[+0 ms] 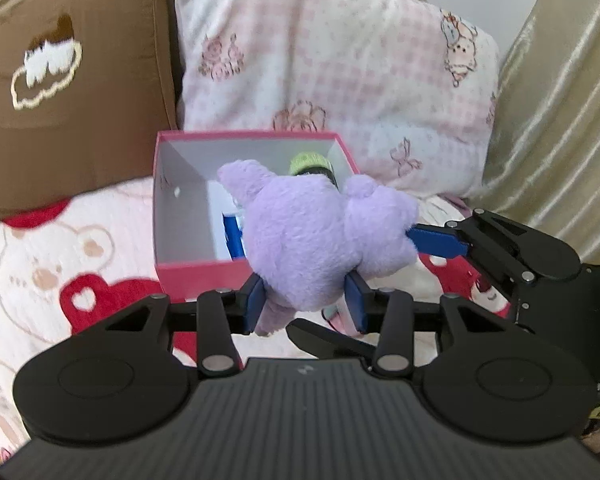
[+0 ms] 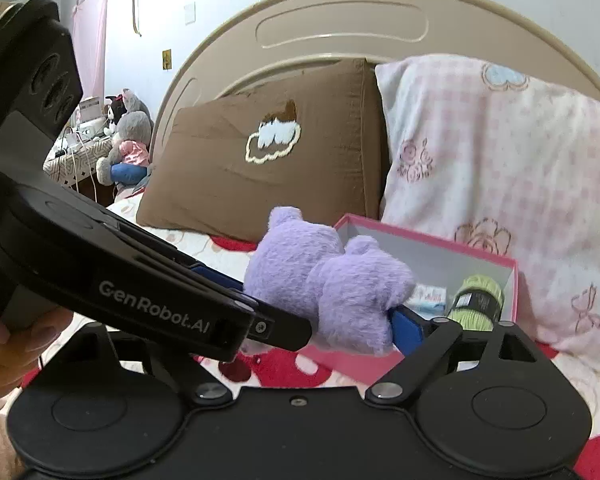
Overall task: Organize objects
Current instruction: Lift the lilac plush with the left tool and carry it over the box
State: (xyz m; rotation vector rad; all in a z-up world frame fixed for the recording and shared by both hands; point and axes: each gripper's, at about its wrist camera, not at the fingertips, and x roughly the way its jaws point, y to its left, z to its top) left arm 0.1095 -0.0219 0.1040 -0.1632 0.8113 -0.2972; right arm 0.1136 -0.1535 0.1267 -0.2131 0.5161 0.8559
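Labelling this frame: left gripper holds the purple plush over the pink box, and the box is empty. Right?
Not quite: the pink box is not empty. The right wrist view shows a ball of green yarn and a small white and blue carton inside. The rest holds: the left gripper is shut on the purple plush over the box.

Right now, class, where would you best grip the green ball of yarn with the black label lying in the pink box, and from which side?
Grip the green yarn ball across its black-labelled middle, from above through the pink box's open top; its walls block sideways approaches.
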